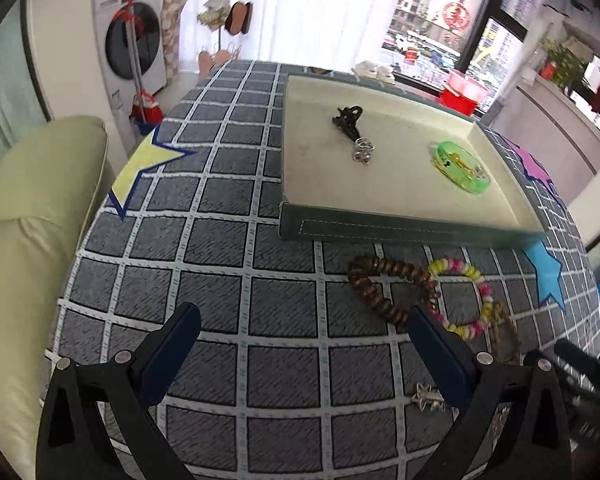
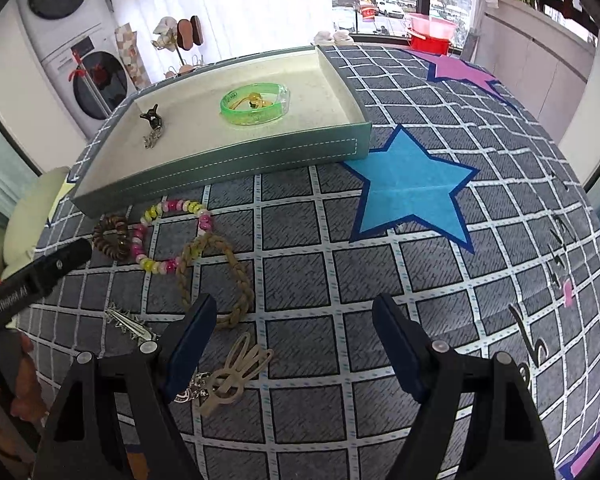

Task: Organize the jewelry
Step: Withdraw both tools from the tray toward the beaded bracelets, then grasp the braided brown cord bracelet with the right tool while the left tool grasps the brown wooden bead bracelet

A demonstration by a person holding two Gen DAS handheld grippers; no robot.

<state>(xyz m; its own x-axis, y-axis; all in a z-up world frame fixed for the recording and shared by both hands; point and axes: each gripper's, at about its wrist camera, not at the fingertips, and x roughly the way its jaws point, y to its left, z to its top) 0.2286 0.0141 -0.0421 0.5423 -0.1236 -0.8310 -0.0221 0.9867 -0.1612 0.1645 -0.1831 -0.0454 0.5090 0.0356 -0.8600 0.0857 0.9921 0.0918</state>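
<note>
Looks maybe a third done: the tray (image 2: 236, 160) at the far side already holds a green bangle (image 2: 255, 104) on its right and a black claw clip (image 2: 151, 119) with a silver charm on its left. Still lying on the checked cloth (image 2: 340, 280) just near of the tray: brown bead bracelet (image 2: 112, 237), pink-and-yellow bead bracelet (image 2: 172, 236), braided band (image 2: 216, 276), silver star clip (image 2: 130, 324) and beige cutout clip (image 2: 236, 372). Left gripper (image 1: 304, 344) and right gripper (image 2: 294, 344) both hover with jaws spread wide, holding nothing.
</note>
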